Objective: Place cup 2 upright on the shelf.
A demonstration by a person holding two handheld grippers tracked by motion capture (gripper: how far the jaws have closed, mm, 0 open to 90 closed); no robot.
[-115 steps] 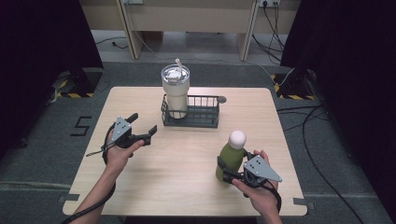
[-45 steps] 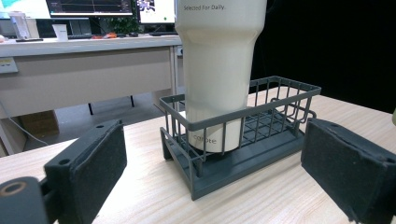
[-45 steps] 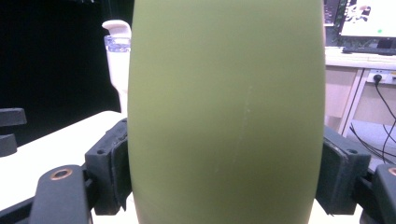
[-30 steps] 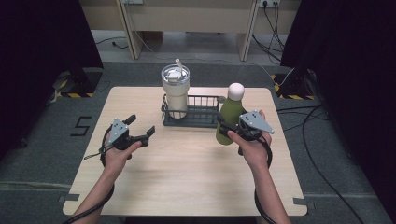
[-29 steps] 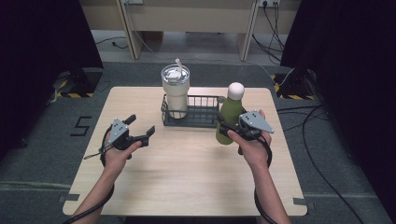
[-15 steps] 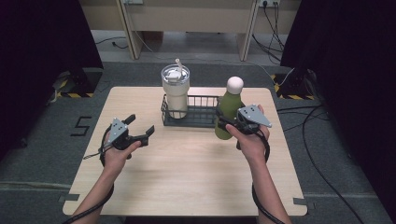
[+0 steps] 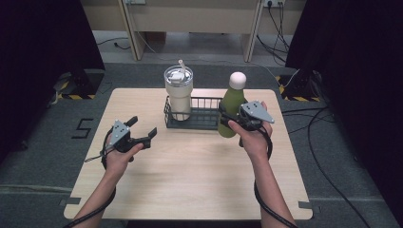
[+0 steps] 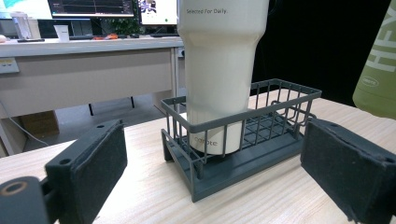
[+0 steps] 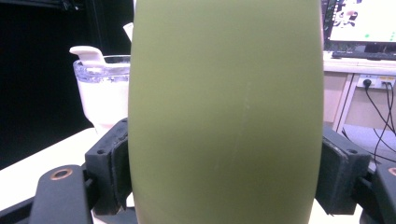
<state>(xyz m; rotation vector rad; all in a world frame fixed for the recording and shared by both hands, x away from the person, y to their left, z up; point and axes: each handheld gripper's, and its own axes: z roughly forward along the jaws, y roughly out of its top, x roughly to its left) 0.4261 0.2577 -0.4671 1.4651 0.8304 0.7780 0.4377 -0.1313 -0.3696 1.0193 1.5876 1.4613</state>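
A green bottle [image 7: 232, 102] with a white cap hangs upright above the table at the right end of the dark wire basket [image 7: 199, 125]. My right gripper [image 7: 229, 122] is shut on its lower body, and in the right gripper view both pads press the bottle [image 9: 224, 112]. A white tumbler [image 7: 179, 95] with a straw stands in the basket's left half. My left gripper [image 7: 142, 127] is open with nothing in it, over the table's left side, pointing at the basket [image 8: 224, 175] and tumbler [image 8: 219, 70]. The bottle's edge [image 8: 378, 70] shows at the right of that view.
The wooden table [image 7: 190, 180] has bare room in front of the basket. A desk with monitors stands behind it, and cables [image 7: 332, 142] lie on the floor at the right. The basket's right half holds nothing.
My right gripper has carried the green bottle from the table's near right up to the basket's right end, with only a slight drift in the last second. The left gripper has kept still.
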